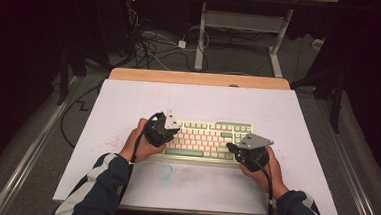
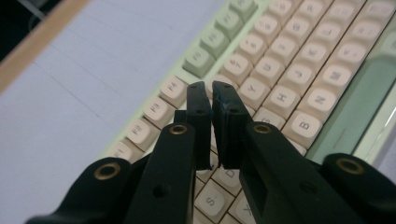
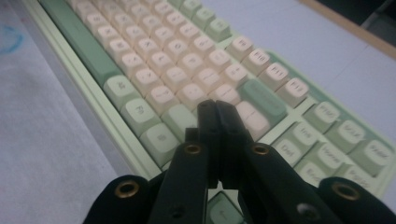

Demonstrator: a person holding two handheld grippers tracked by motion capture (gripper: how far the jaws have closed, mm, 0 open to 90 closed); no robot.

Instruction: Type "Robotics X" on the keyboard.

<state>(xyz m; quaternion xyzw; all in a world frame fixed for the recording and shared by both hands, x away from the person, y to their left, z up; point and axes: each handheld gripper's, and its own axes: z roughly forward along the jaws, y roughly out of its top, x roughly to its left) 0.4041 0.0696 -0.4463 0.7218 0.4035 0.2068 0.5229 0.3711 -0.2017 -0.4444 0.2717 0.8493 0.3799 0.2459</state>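
A pale green keyboard (image 1: 206,138) with cream and green keys lies across the middle of the white table. My left gripper (image 1: 174,130) hovers over its left end. In the left gripper view the jaws (image 2: 210,88) stand a thin slit apart over the letter keys of the keyboard (image 2: 285,70), with nothing between them. My right gripper (image 1: 232,148) is at the keyboard's right end. In the right gripper view its jaws (image 3: 215,105) are pressed together, empty, just above the green and cream keys of the keyboard (image 3: 159,60).
A white sheet (image 1: 199,100) covers the table, with a wooden strip (image 1: 200,78) along the far edge. A blue smudge (image 1: 166,171) and faint red specks (image 1: 108,143) mark the sheet in front. Cables and another table's legs (image 1: 200,43) lie on the floor beyond.
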